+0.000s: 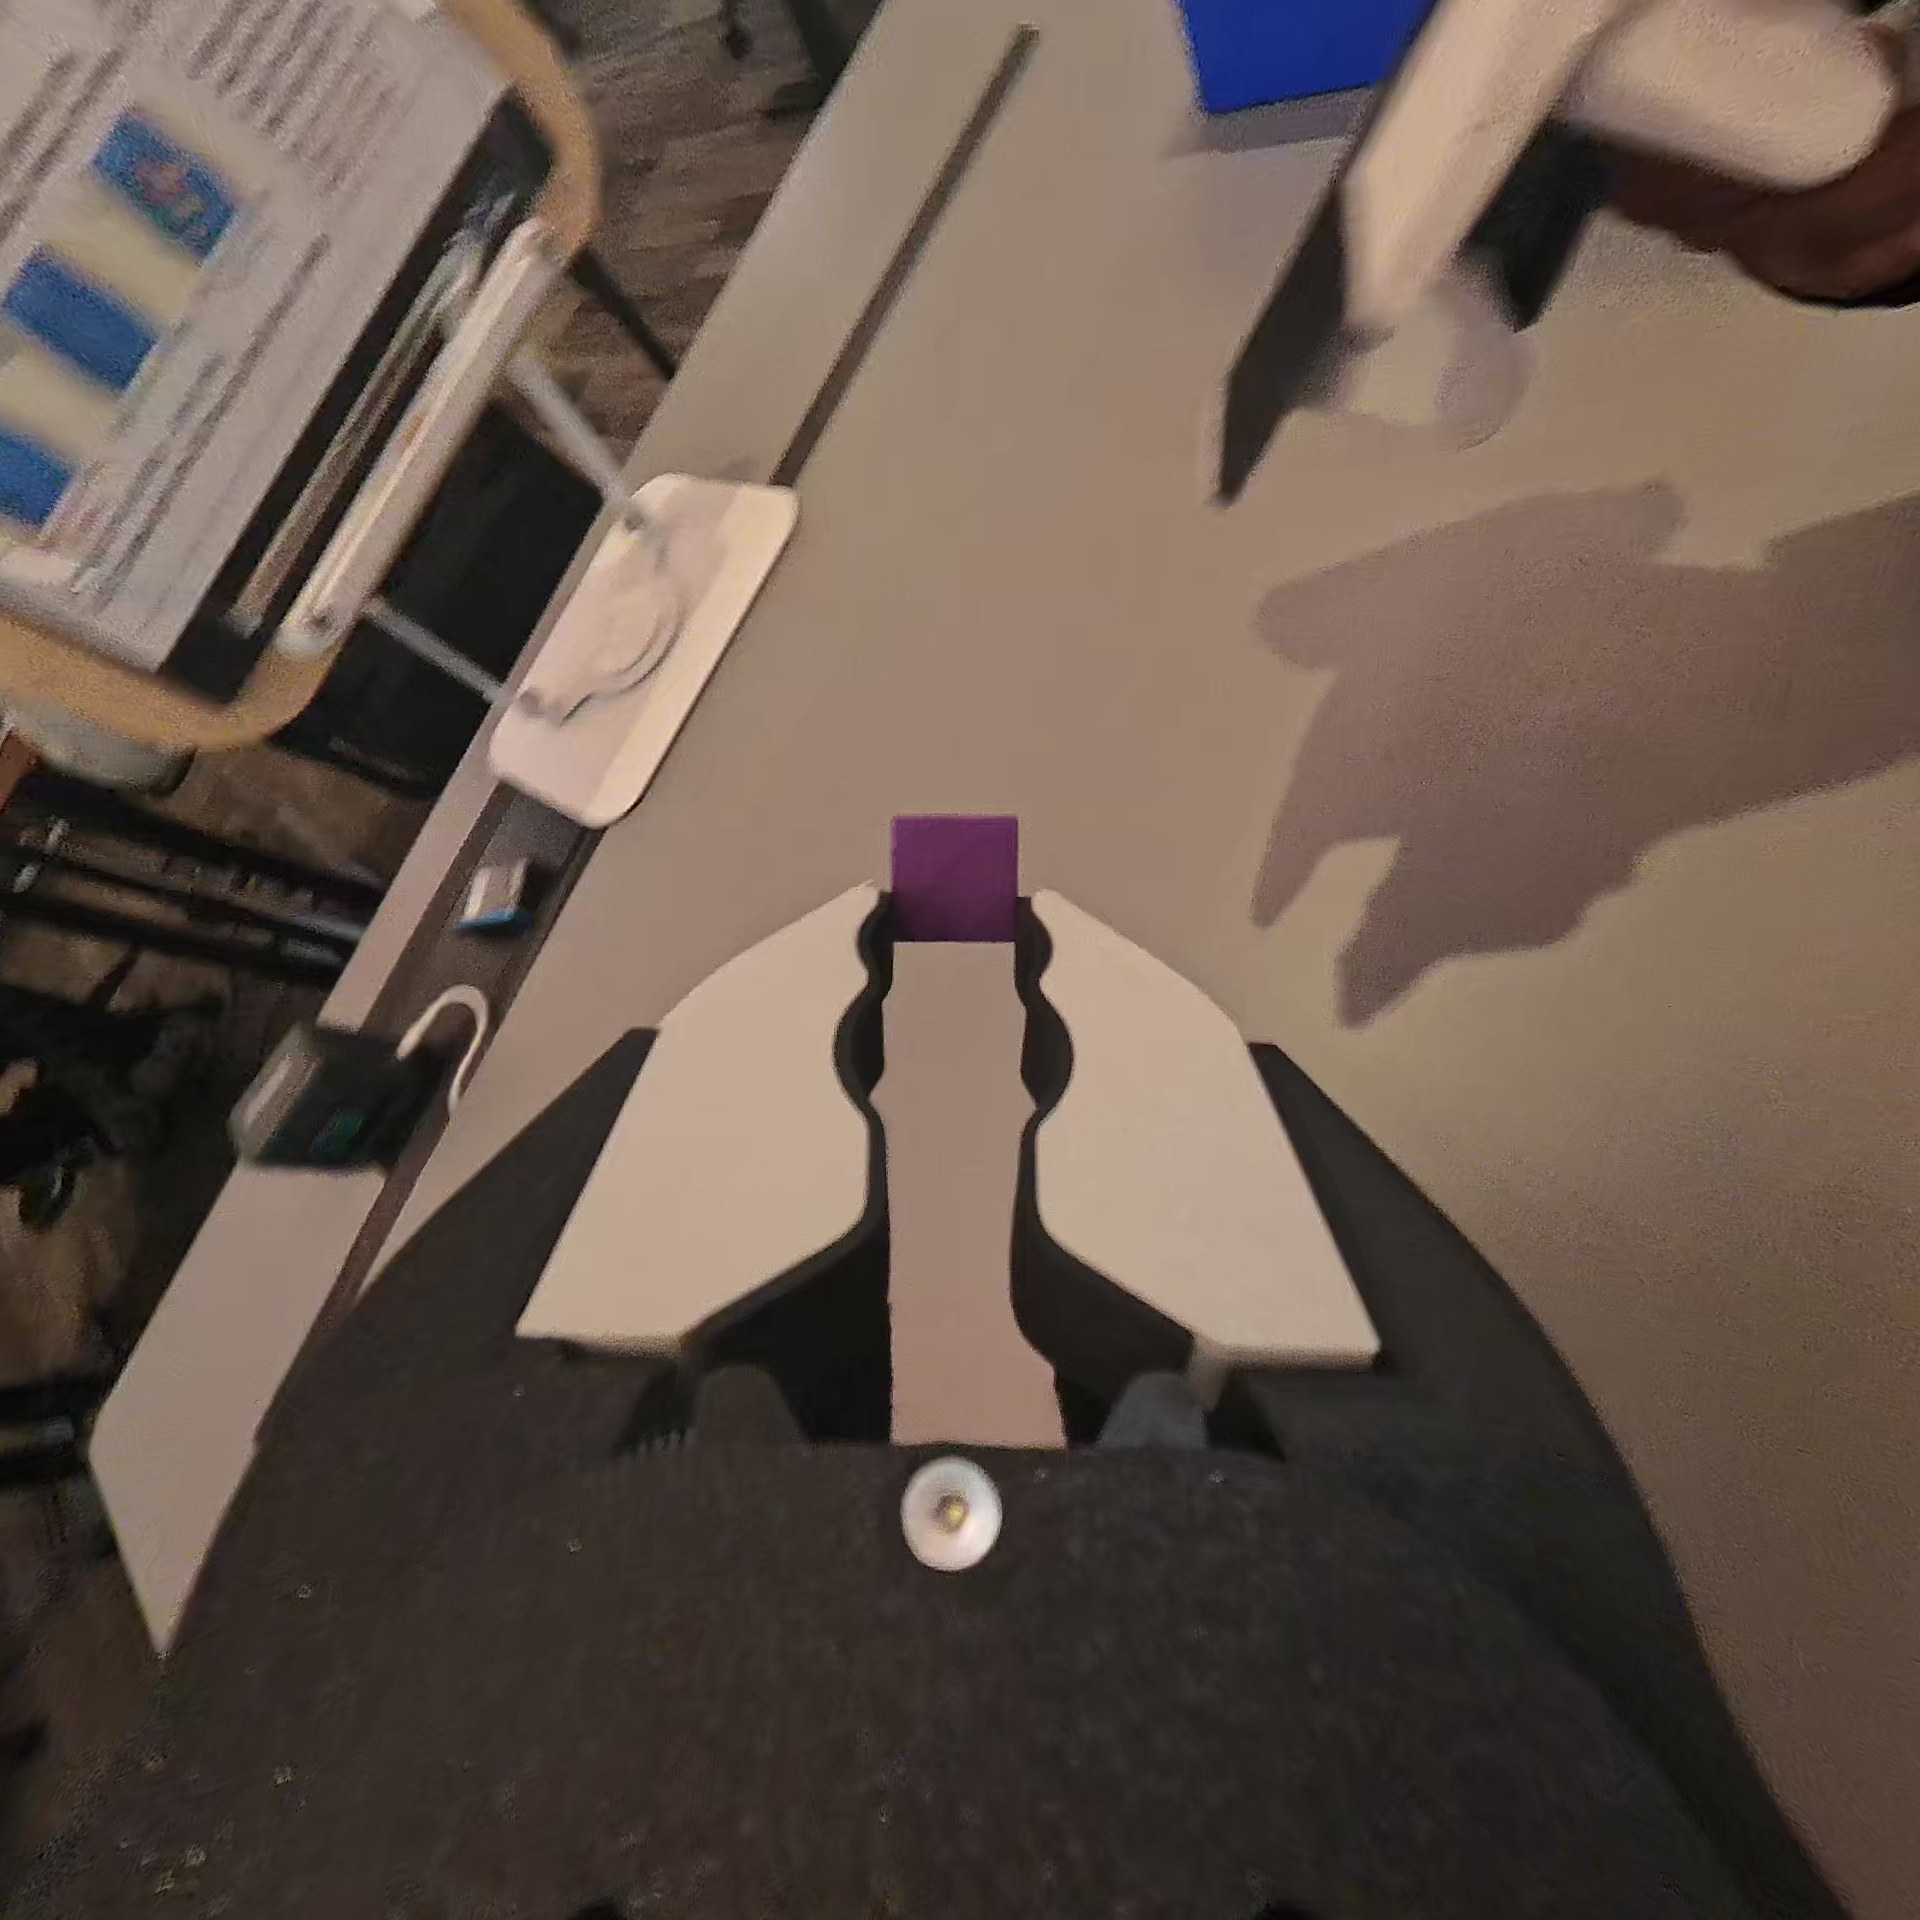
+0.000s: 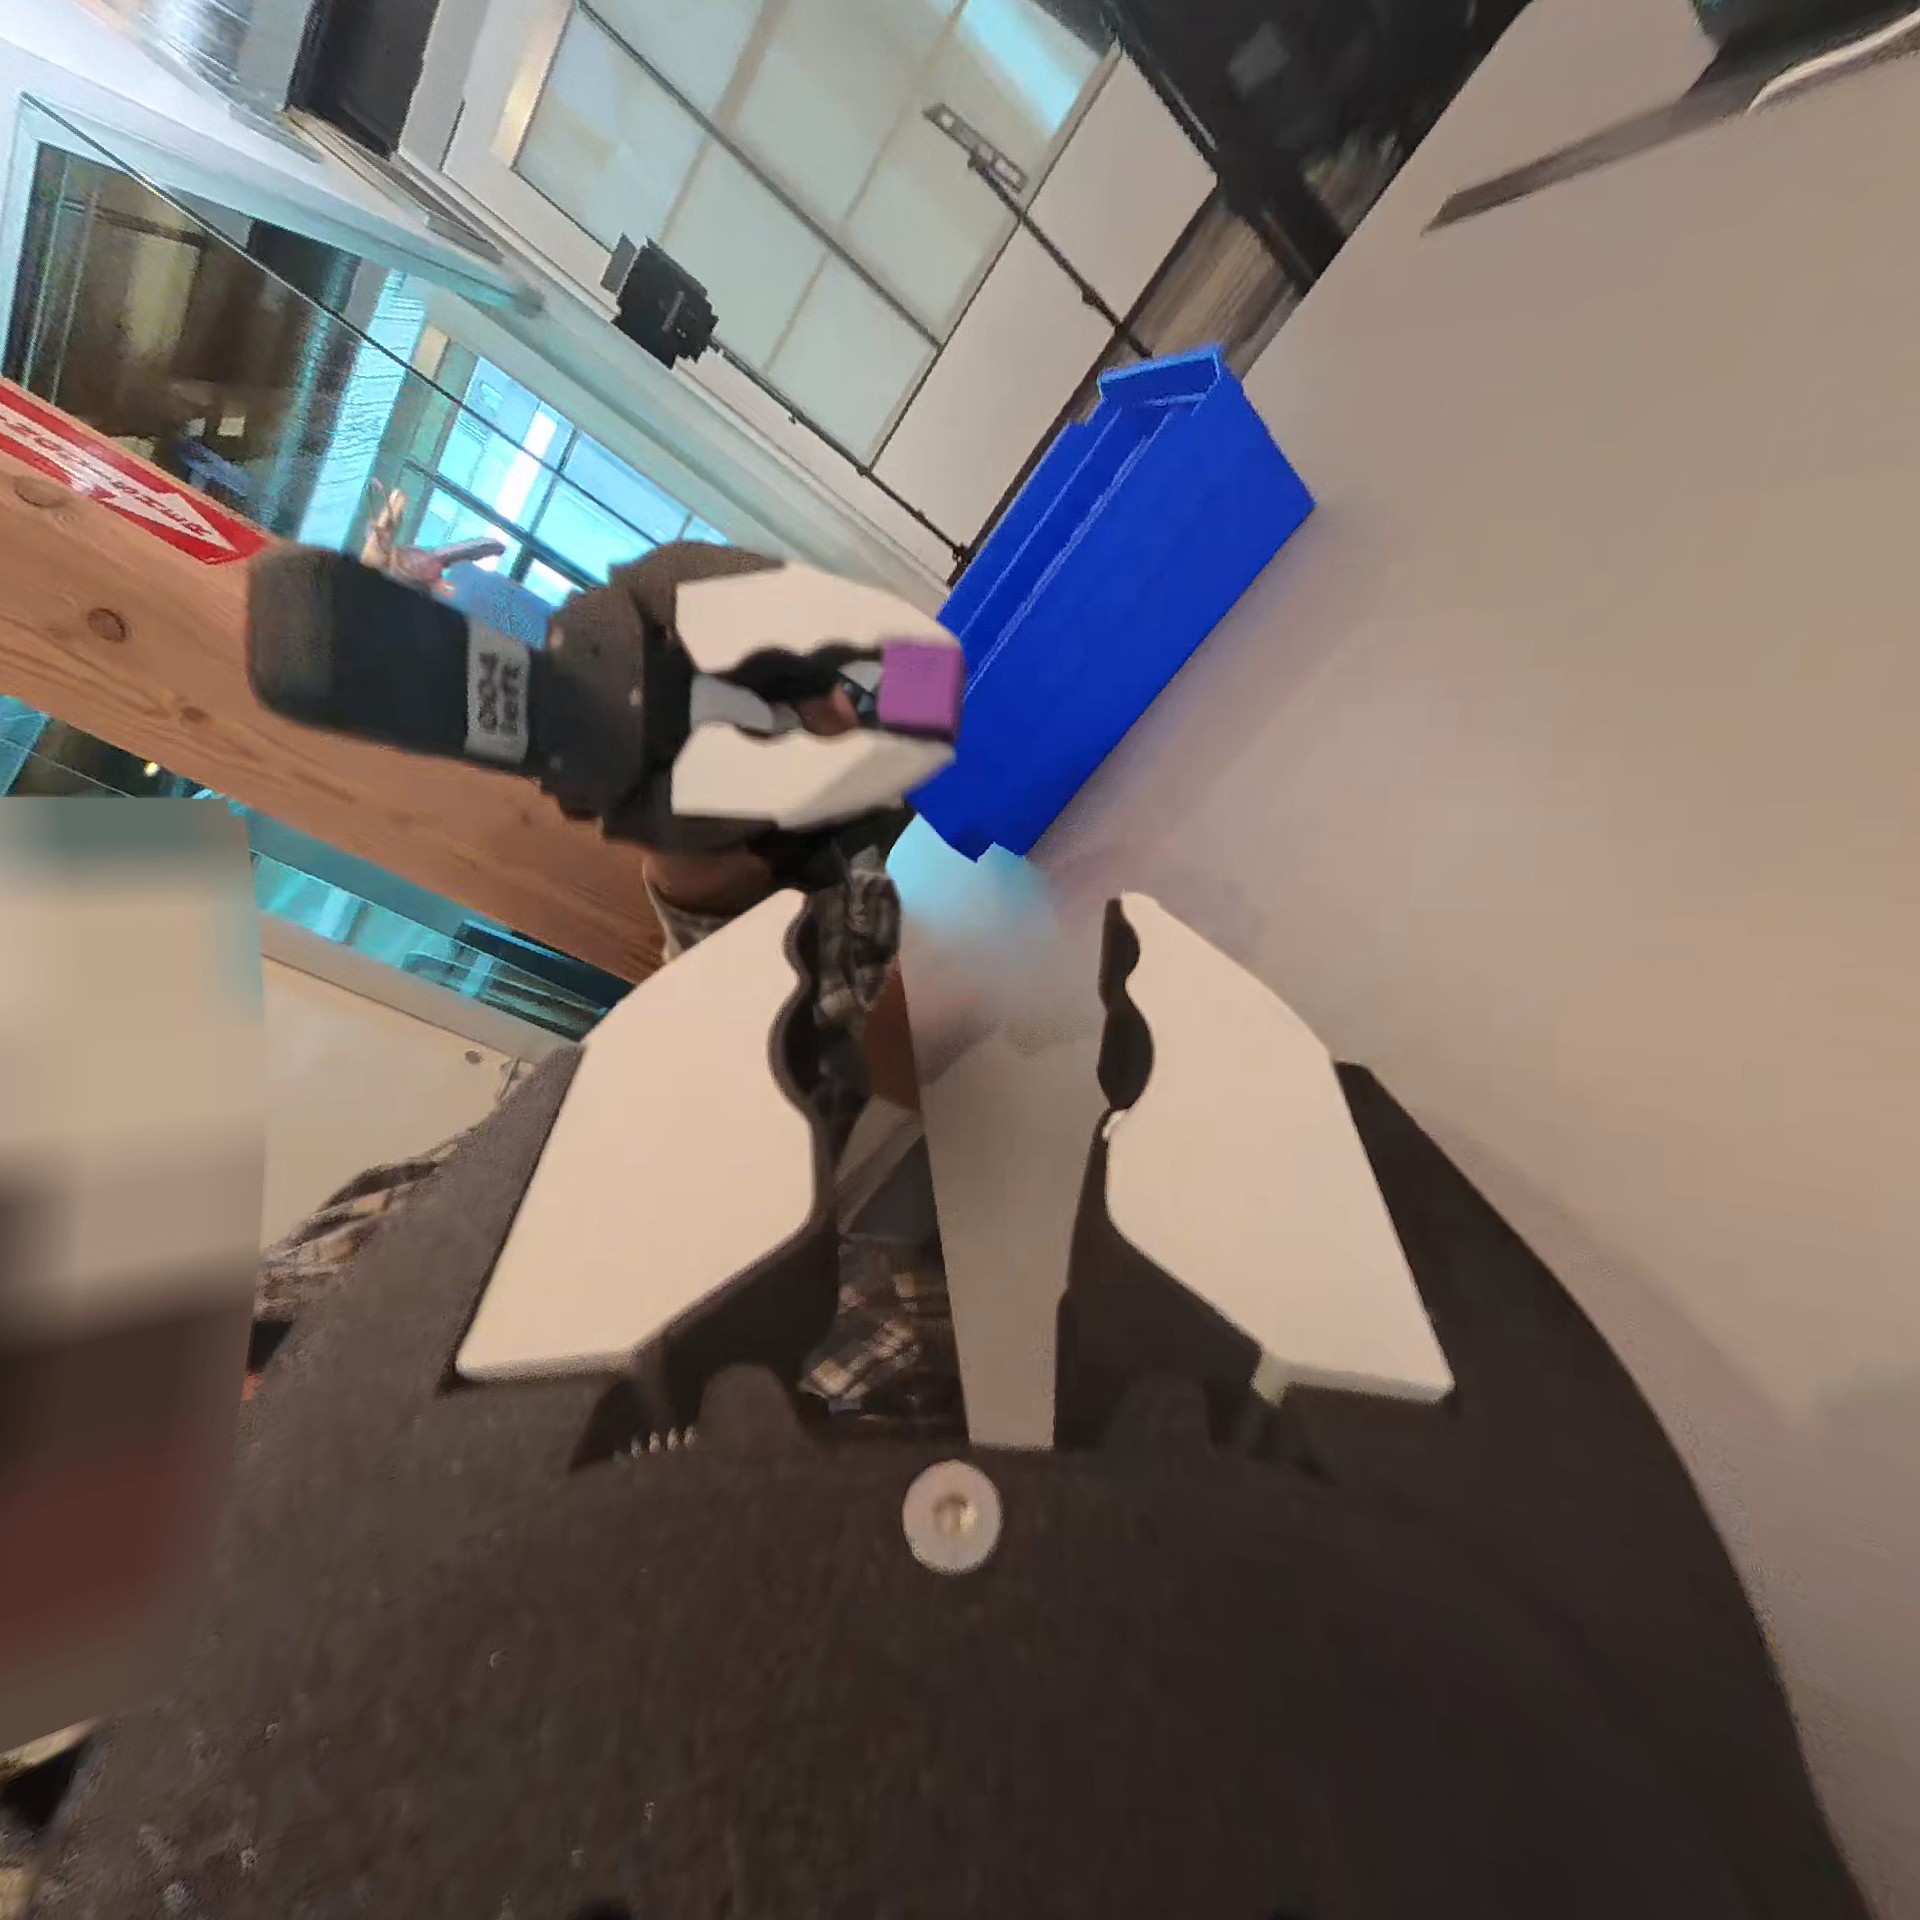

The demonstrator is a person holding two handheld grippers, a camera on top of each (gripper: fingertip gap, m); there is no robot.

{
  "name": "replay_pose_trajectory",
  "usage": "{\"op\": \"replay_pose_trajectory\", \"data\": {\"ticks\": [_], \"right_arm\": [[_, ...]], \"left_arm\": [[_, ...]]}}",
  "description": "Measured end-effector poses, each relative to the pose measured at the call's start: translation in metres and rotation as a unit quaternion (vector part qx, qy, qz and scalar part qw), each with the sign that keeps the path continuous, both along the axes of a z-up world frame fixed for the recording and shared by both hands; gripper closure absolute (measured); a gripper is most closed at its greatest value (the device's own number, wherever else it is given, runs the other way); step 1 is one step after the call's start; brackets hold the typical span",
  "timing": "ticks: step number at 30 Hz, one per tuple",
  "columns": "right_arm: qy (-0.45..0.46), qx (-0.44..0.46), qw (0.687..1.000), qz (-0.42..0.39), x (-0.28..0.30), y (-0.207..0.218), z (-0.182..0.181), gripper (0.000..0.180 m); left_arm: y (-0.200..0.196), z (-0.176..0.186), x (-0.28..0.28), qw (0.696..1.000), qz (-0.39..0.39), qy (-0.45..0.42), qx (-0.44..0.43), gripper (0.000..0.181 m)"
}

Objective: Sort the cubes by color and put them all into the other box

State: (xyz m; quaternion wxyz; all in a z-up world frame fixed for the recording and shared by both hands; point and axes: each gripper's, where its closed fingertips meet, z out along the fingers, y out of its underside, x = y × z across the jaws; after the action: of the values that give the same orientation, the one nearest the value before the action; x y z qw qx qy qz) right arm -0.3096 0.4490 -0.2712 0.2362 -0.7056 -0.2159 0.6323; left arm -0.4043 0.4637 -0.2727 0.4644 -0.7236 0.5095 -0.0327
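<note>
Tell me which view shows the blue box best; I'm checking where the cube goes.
The right wrist view: the blue box shows whole, open on the table, beyond the left gripper holding the purple cube. The left wrist view catches only a cropped corner at its top edge.

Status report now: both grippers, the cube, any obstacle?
Left gripper shut on purple cube, held above the table. Right gripper open, empty. Blue box ahead, nothing in the way.

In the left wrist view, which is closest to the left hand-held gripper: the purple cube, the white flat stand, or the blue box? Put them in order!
1. Small purple cube, held at its tips.
2. White flat stand, ahead on the left.
3. Blue plastic box, far off at the top.
</note>
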Motion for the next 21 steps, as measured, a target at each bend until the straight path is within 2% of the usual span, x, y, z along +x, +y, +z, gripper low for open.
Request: {"op": "replay_pose_trajectory", "data": {"ticks": [3,8,9,10,11,15,18,21], "right_arm": [[-0.034,-0.007,0.999,0.001,0.001,-0.001,-0.008,0.13],[-0.047,-0.015,0.999,-0.019,0.016,0.001,-0.018,0.129],[-0.047,-0.015,0.999,-0.018,0.019,0.0,-0.019,0.135],[-0.039,-0.015,0.999,-0.008,0.022,-0.003,-0.018,0.152],[-0.035,-0.02,0.999,-0.008,0.025,-0.004,-0.018,0.158],[-0.048,0.008,0.999,-0.018,0.05,-0.005,-0.016,0.158],[-0.082,0.046,0.994,-0.061,0.106,0.005,-0.009,0.158],[-0.182,0.098,0.962,-0.175,0.21,0.033,-0.004,0.158]], "left_arm": [[-0.006,-0.014,0.055,0.999,-0.04,0.022,0.009,0.159],[-0.014,-0.021,0.111,0.996,-0.088,0.001,0.002,0.159],[-0.015,-0.022,0.118,0.996,-0.093,-0.001,0.004,0.159],[-0.015,-0.023,0.124,0.995,-0.095,-0.002,0.006,0.159],[-0.015,-0.023,0.129,0.995,-0.096,-0.001,0.007,0.159],[-0.018,-0.023,0.148,0.992,-0.117,-0.037,0.007,0.158],[-0.014,-0.035,0.156,0.988,-0.129,-0.085,-0.027,0.126],[-0.009,-0.056,0.157,0.979,-0.144,-0.13,-0.063,0.116]]}}
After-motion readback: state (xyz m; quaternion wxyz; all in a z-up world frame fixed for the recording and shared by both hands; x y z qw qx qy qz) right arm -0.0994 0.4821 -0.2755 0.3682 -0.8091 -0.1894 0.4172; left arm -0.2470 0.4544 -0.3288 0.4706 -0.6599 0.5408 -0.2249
